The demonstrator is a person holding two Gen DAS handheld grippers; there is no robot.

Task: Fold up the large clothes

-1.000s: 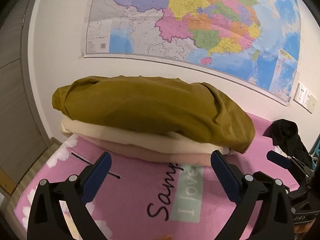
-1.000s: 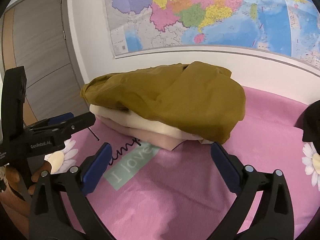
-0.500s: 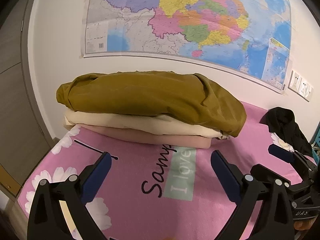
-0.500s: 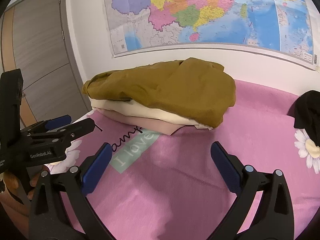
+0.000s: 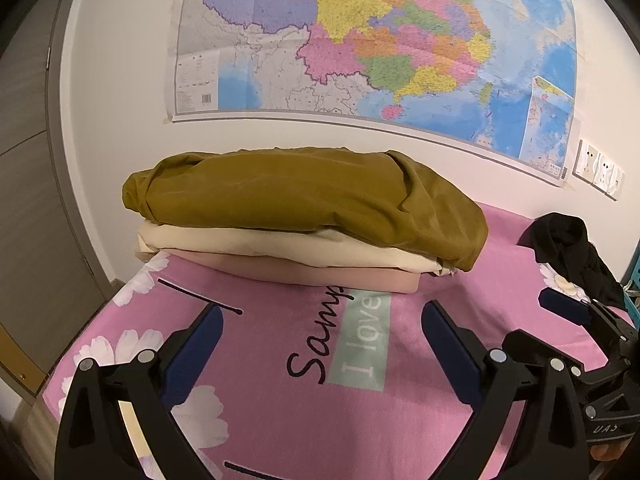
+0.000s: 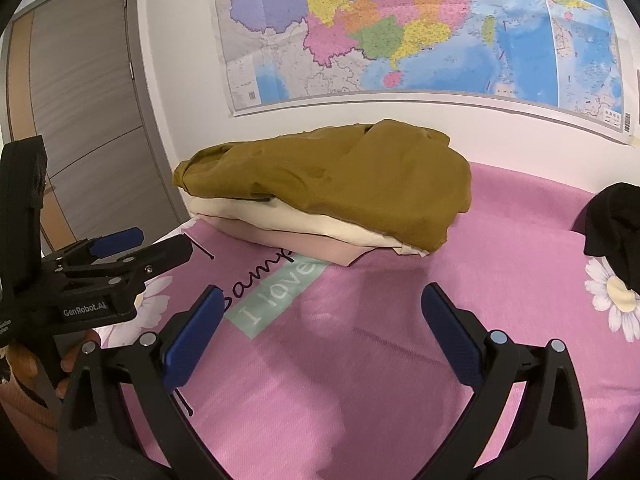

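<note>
Right wrist view: right gripper (image 6: 320, 320) jaws wide apart, empty, over pink blanket (image 6: 400, 360).
Folded stack at 12 o'clock, olive garment (image 6: 340, 184) topmost; left gripper (image 6: 116, 248) at 9 o'clock; black garment (image 6: 616, 224) at 3 o'clock.

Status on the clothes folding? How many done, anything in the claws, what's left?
Done: three folded pieces stacked by the wall, mustard-brown garment on top, cream one under it, pale pink one at the bottom. In hand: nothing; left claw and right claw are both open over the pink printed bedspread. Left: the crumpled black garment at the right looks unfolded.
</note>
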